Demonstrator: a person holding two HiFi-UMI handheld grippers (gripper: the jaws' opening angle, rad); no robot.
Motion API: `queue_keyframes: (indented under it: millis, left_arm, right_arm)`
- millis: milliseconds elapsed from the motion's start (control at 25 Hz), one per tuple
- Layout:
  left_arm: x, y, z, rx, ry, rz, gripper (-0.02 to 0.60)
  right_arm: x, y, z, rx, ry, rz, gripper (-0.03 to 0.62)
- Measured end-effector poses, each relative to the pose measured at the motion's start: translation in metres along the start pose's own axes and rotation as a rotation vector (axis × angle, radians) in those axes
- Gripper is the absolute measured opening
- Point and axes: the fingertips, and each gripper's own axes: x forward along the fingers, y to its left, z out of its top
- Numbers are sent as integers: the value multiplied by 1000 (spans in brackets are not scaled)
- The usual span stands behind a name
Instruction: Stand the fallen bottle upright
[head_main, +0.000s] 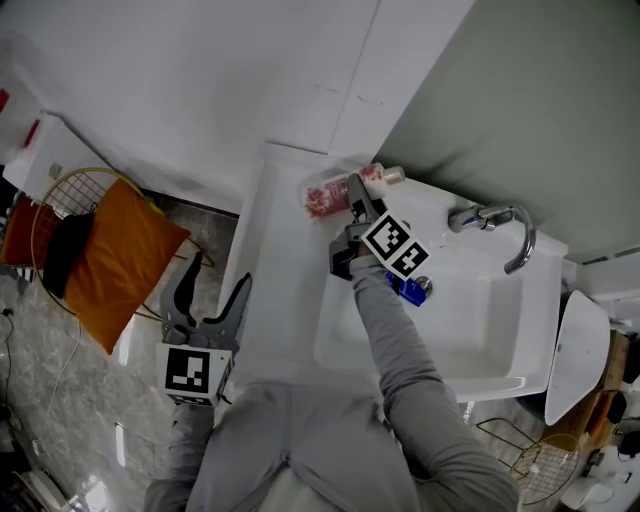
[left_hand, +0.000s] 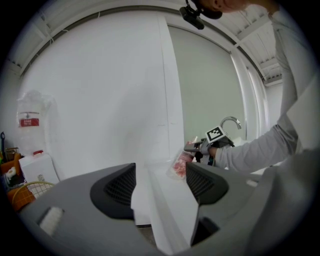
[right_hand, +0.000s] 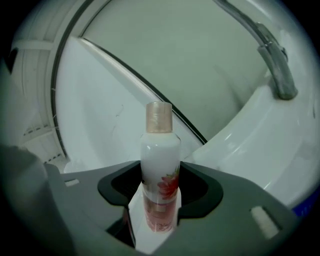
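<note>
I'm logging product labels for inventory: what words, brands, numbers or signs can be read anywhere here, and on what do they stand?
No text reads clearly in any view.
Bottle: a red flower print and a pink band, with any lettering too blurred to read.
Red label on the white bag: print too small to read.
Marker cubes: black-and-white square patterns only, no words.

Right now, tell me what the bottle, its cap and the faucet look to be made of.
The bottle looks like glossy white plastic: soft highlights along its side and a printed red flower. Its cap is pinkish-gold with a metallic sheen; whether it is metal or coated plastic, I cannot tell. The faucet looks like metal, going by its smooth silvery-grey sheen.
</note>
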Motion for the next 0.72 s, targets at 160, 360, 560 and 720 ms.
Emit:
queue_keyframes:
  millis: [160,360,560,720]
  left_arm:
    - [-3,5,-7,11,-23,18,339]
    - [-4,9,-9,10,-30,24,339]
    - [-5,9,-1,13,-56,25,339]
    - [-6,11,-4,8,-54,30,339]
  right_arm:
    - [-3,14,-1,-138,50,43,224]
    - [-5,34,-7,-337,102,86,224]
    - [-2,62,-17,-549,155,176,224]
    - [4,85,-24,-700,176,255,223]
